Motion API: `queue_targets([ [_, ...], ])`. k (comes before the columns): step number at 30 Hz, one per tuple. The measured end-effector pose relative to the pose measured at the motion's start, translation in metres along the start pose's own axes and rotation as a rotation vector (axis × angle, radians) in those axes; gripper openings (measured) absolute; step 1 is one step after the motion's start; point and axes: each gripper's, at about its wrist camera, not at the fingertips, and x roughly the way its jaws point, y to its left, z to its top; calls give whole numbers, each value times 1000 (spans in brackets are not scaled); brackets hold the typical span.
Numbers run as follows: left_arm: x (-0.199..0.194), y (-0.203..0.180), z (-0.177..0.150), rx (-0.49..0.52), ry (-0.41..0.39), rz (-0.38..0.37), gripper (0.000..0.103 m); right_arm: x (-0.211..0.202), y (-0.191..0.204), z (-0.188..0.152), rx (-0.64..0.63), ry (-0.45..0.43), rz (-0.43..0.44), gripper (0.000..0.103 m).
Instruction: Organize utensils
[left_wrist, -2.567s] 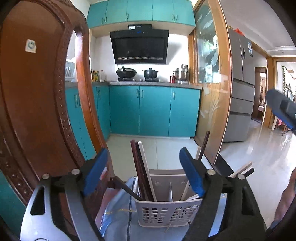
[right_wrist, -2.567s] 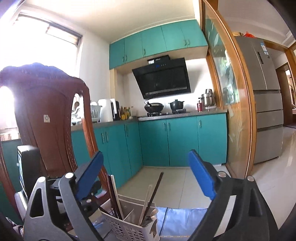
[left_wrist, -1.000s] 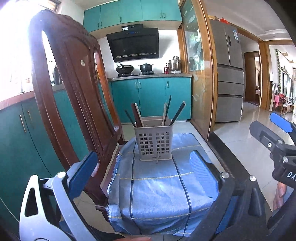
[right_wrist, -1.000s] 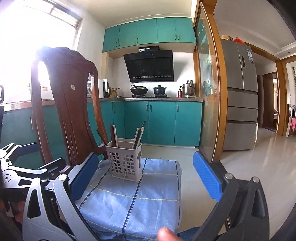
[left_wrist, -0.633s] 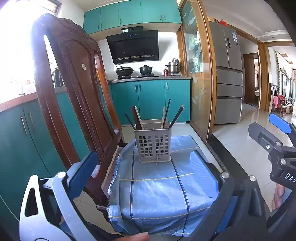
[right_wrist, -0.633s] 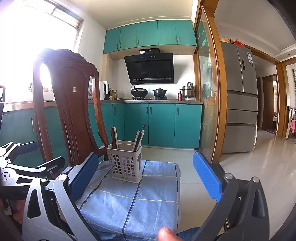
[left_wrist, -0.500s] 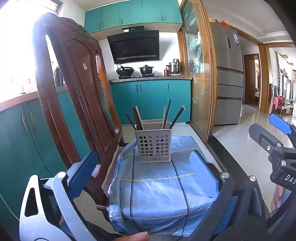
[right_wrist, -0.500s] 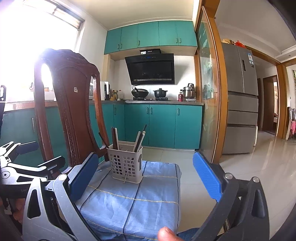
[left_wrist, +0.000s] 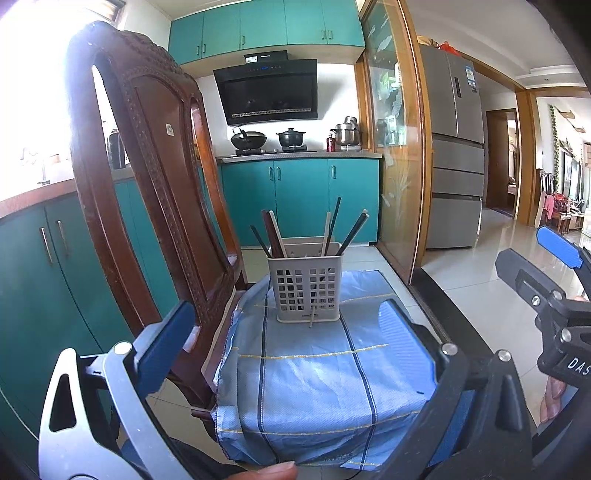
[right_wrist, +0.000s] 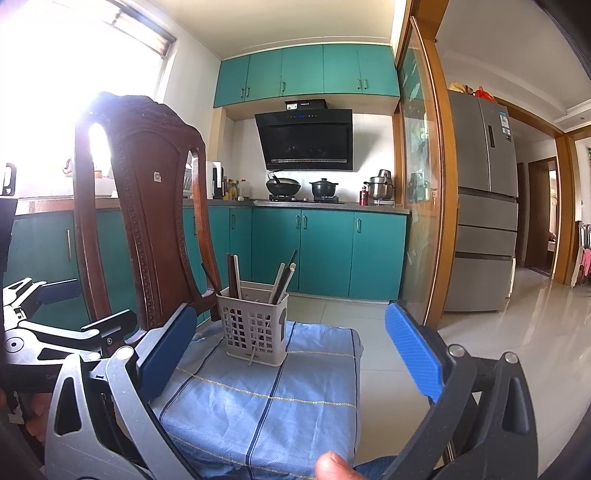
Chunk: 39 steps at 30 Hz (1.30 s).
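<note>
Utensil basket (left_wrist: 304, 286) with chopsticks (left_wrist: 334, 230) stands upright on the blue cloth (left_wrist: 314, 373) over the chair (left_wrist: 155, 192) seat.

Going large to small, we see teal cabinets (right_wrist: 325, 254) and a fridge (right_wrist: 484, 229) behind. Our right view alone shows the window (right_wrist: 74, 51); our left view shows the right gripper (left_wrist: 550, 280), its far finger cut off. We hold the left gripper (left_wrist: 284, 328) and right gripper (right_wrist: 291, 350) spread wide, empty. Basket contents blur behind the grid.
</note>
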Motion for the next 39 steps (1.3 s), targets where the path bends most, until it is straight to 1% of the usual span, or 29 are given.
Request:
queue_targets([
  [15,4,-1,1,-6,15,-7,99,2,1,0,-5,6,2,100],
  [32,17,-9,2,2,37,-3,100,20,-6,-1,4,28,-1,100],
  [36,21,-13,0,8,42,1,100,26,-8,-3,5,44,-3,100],
  [39,30,-13,-2,8,67,-6,99,38,-11,-7,17,74,-5,100],
])
